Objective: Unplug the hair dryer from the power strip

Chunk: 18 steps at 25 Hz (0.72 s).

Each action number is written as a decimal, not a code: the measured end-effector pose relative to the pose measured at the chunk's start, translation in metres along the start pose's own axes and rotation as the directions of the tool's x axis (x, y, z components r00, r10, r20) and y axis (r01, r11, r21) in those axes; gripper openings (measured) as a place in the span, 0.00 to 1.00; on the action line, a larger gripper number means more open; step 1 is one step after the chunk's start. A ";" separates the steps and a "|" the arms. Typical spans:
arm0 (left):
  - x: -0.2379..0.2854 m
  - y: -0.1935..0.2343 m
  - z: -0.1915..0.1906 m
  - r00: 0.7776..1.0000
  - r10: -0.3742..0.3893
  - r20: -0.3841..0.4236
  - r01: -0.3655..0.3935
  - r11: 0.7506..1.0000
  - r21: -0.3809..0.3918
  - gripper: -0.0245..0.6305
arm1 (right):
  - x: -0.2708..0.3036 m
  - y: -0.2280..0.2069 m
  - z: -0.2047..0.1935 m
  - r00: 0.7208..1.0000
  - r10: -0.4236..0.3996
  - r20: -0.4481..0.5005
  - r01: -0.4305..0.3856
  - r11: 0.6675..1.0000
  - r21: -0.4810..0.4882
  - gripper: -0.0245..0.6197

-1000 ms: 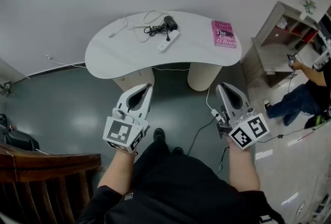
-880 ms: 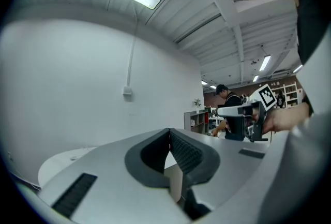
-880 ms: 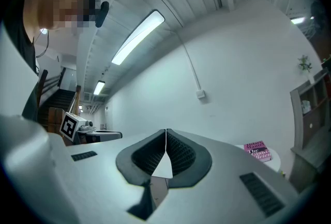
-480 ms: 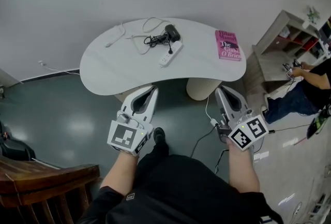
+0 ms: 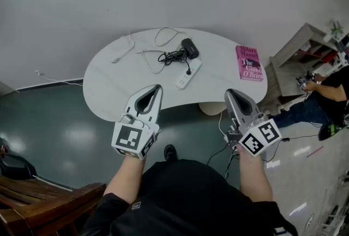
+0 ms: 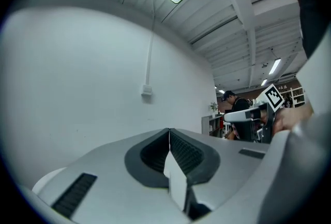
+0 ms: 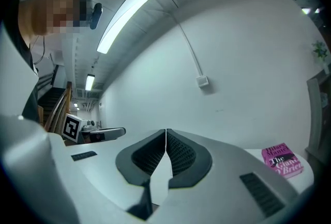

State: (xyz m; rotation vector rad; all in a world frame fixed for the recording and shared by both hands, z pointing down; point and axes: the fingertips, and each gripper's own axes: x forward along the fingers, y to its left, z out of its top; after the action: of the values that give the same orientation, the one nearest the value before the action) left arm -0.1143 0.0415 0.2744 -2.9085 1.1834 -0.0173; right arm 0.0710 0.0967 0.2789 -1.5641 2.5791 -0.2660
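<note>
The left tool (image 5: 157, 88) and right tool (image 5: 230, 92) are hovering shut and empty at the counter's (image 5: 109, 82) near edge, the strip (image 5: 183, 82) with its plug (image 5: 188, 71) lying diagonally above, between them, seemingly nearer the left.

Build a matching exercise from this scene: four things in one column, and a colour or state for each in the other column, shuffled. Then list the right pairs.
Things:
1. book
2. hair dryer
3. power strip
4. left gripper

Colour or state:
A. white, long and flat
B. jaws shut, nothing between them
C. pink
D. black

Pairs: 1-C, 2-D, 3-A, 4-B
</note>
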 end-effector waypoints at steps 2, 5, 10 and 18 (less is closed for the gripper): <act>0.006 0.014 -0.003 1.000 -0.007 -0.006 0.007 1.000 0.009 0.06 | 0.014 -0.002 0.004 1.000 -0.008 0.008 0.008 1.000 0.001 0.09; 0.013 0.032 -0.003 1.000 -0.010 -0.009 0.010 1.000 0.013 0.06 | 0.030 -0.005 0.008 1.000 -0.017 0.016 0.017 1.000 0.004 0.09; 0.025 0.048 -0.009 0.999 -0.017 -0.026 0.018 1.000 0.008 0.06 | 0.046 -0.012 0.014 1.000 -0.023 0.010 0.024 1.000 -0.010 0.09; 0.051 0.058 -0.013 0.999 -0.003 -0.041 0.003 1.000 0.007 0.06 | 0.071 -0.043 0.014 1.000 0.004 0.012 -0.004 1.000 0.004 0.09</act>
State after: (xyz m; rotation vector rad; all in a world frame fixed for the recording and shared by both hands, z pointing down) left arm -0.1184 -0.0357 0.2878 -2.9177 1.1825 -0.0821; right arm 0.0780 0.0133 0.2733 -1.5548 2.5708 -0.2602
